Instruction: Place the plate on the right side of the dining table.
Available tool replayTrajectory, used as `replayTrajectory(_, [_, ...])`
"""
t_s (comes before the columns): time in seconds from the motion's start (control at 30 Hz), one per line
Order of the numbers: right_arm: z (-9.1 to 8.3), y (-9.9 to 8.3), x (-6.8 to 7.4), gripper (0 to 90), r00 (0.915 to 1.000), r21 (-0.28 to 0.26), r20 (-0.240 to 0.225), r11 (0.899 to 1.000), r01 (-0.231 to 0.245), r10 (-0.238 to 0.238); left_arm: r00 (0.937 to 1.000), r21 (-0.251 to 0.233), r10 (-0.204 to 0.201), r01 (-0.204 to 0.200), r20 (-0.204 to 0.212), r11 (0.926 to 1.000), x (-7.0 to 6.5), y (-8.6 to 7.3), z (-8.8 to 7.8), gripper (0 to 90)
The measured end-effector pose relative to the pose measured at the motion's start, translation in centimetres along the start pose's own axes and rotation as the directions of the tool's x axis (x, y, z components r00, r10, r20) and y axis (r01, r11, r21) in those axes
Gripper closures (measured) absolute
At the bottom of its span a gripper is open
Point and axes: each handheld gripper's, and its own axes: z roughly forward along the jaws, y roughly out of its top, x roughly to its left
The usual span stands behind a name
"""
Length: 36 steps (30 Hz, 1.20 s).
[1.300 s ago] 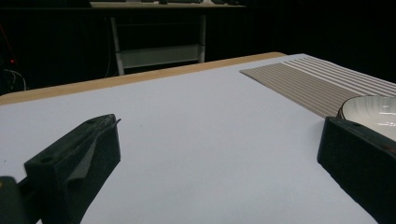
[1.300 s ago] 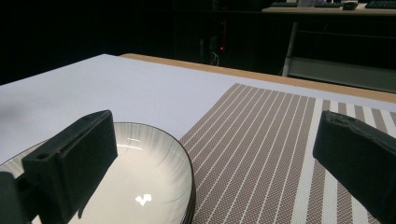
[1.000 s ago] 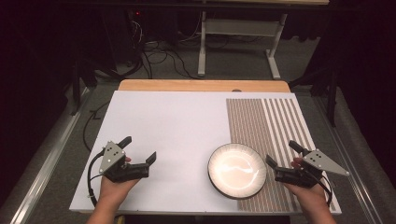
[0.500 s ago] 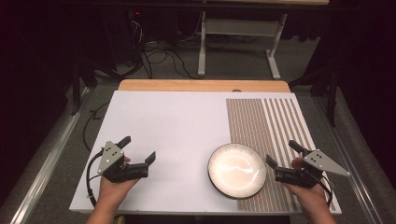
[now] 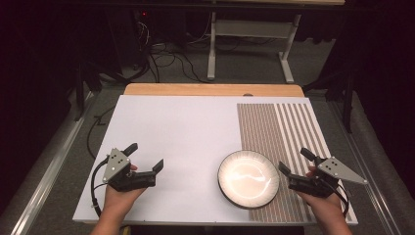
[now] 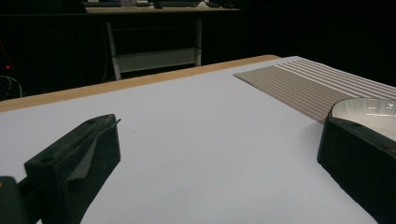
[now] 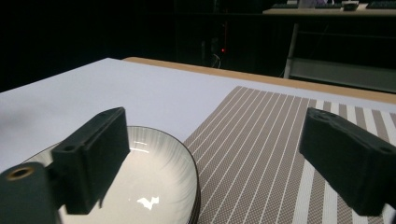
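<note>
1. I hold two black two-jaw grippers, one in each hand, low over the near edge of the table.
2. My left gripper has its jaws spread apart, nothing between them, above the bare white tabletop.
3. My right gripper also stands apart with nothing between its jaws, which have just been closing a little; its inner jaw sits just beside the bowl's right rim.
4. One round white ceramic bowl with a dark rim rests near the front, straddling the left edge of one brown-and-white striped placemat.
5. Beyond runs one light wooden table edge; on the floor behind it stands one white metal frame.
</note>
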Motion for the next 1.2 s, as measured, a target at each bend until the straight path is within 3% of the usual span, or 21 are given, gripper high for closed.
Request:
replayTrajectory(0.17, [-0.09, 0.02, 0.09, 17.8, 1.0, 0.02, 0.002, 1.0, 0.001, -0.001, 0.9999, 0.008, -0.011, 0.011, 0.01, 0.9999, 0.04, -0.15, 0.11, 0.2])
replayTrajectory(0.47, [-0.02, -0.03, 0.11, 28.7, 0.9999, 0.055, -0.006, 0.998, 0.011, -0.011, 0.9999, 0.006, 0.004, -0.004, 0.015, 1.0, -0.24, -0.03, 0.1, 0.4])
replayTrajectory(0.63, [-0.02, -0.11, 0.07, 39.1, 0.9999, 0.063, -0.015, 0.998, 0.007, -0.006, 0.9998, 0.004, 0.007, -0.007, 0.016, 1.0, -0.28, 0.03, 0.09, 0.6])
replayTrajectory(0.7, [0.02, -0.12, 0.01, 47.8, 0.9997, 0.082, -0.022, 0.997, 0.014, -0.012, 0.9998, 0.004, 0.009, -0.009, 0.016, 1.0, -0.29, 0.03, 0.09, 0.6])
replayTrajectory(1.07, [0.16, -0.02, -0.18, 63.8, 0.9994, 0.168, -0.016, 0.985, 0.034, -0.031, 0.9998, 0.001, 0.008, -0.008, 0.019, 1.0, -0.36, 0.04, 0.11, 0.7])
replayTrajectory(1.2, [0.08, -0.02, -0.42, 72.1, 0.9993, 0.173, -0.024, 0.984, 0.033, -0.029, 0.9997, 0.002, 0.008, -0.008, 0.022, 1.0, -0.43, 0.02, 0.14, 0.7])
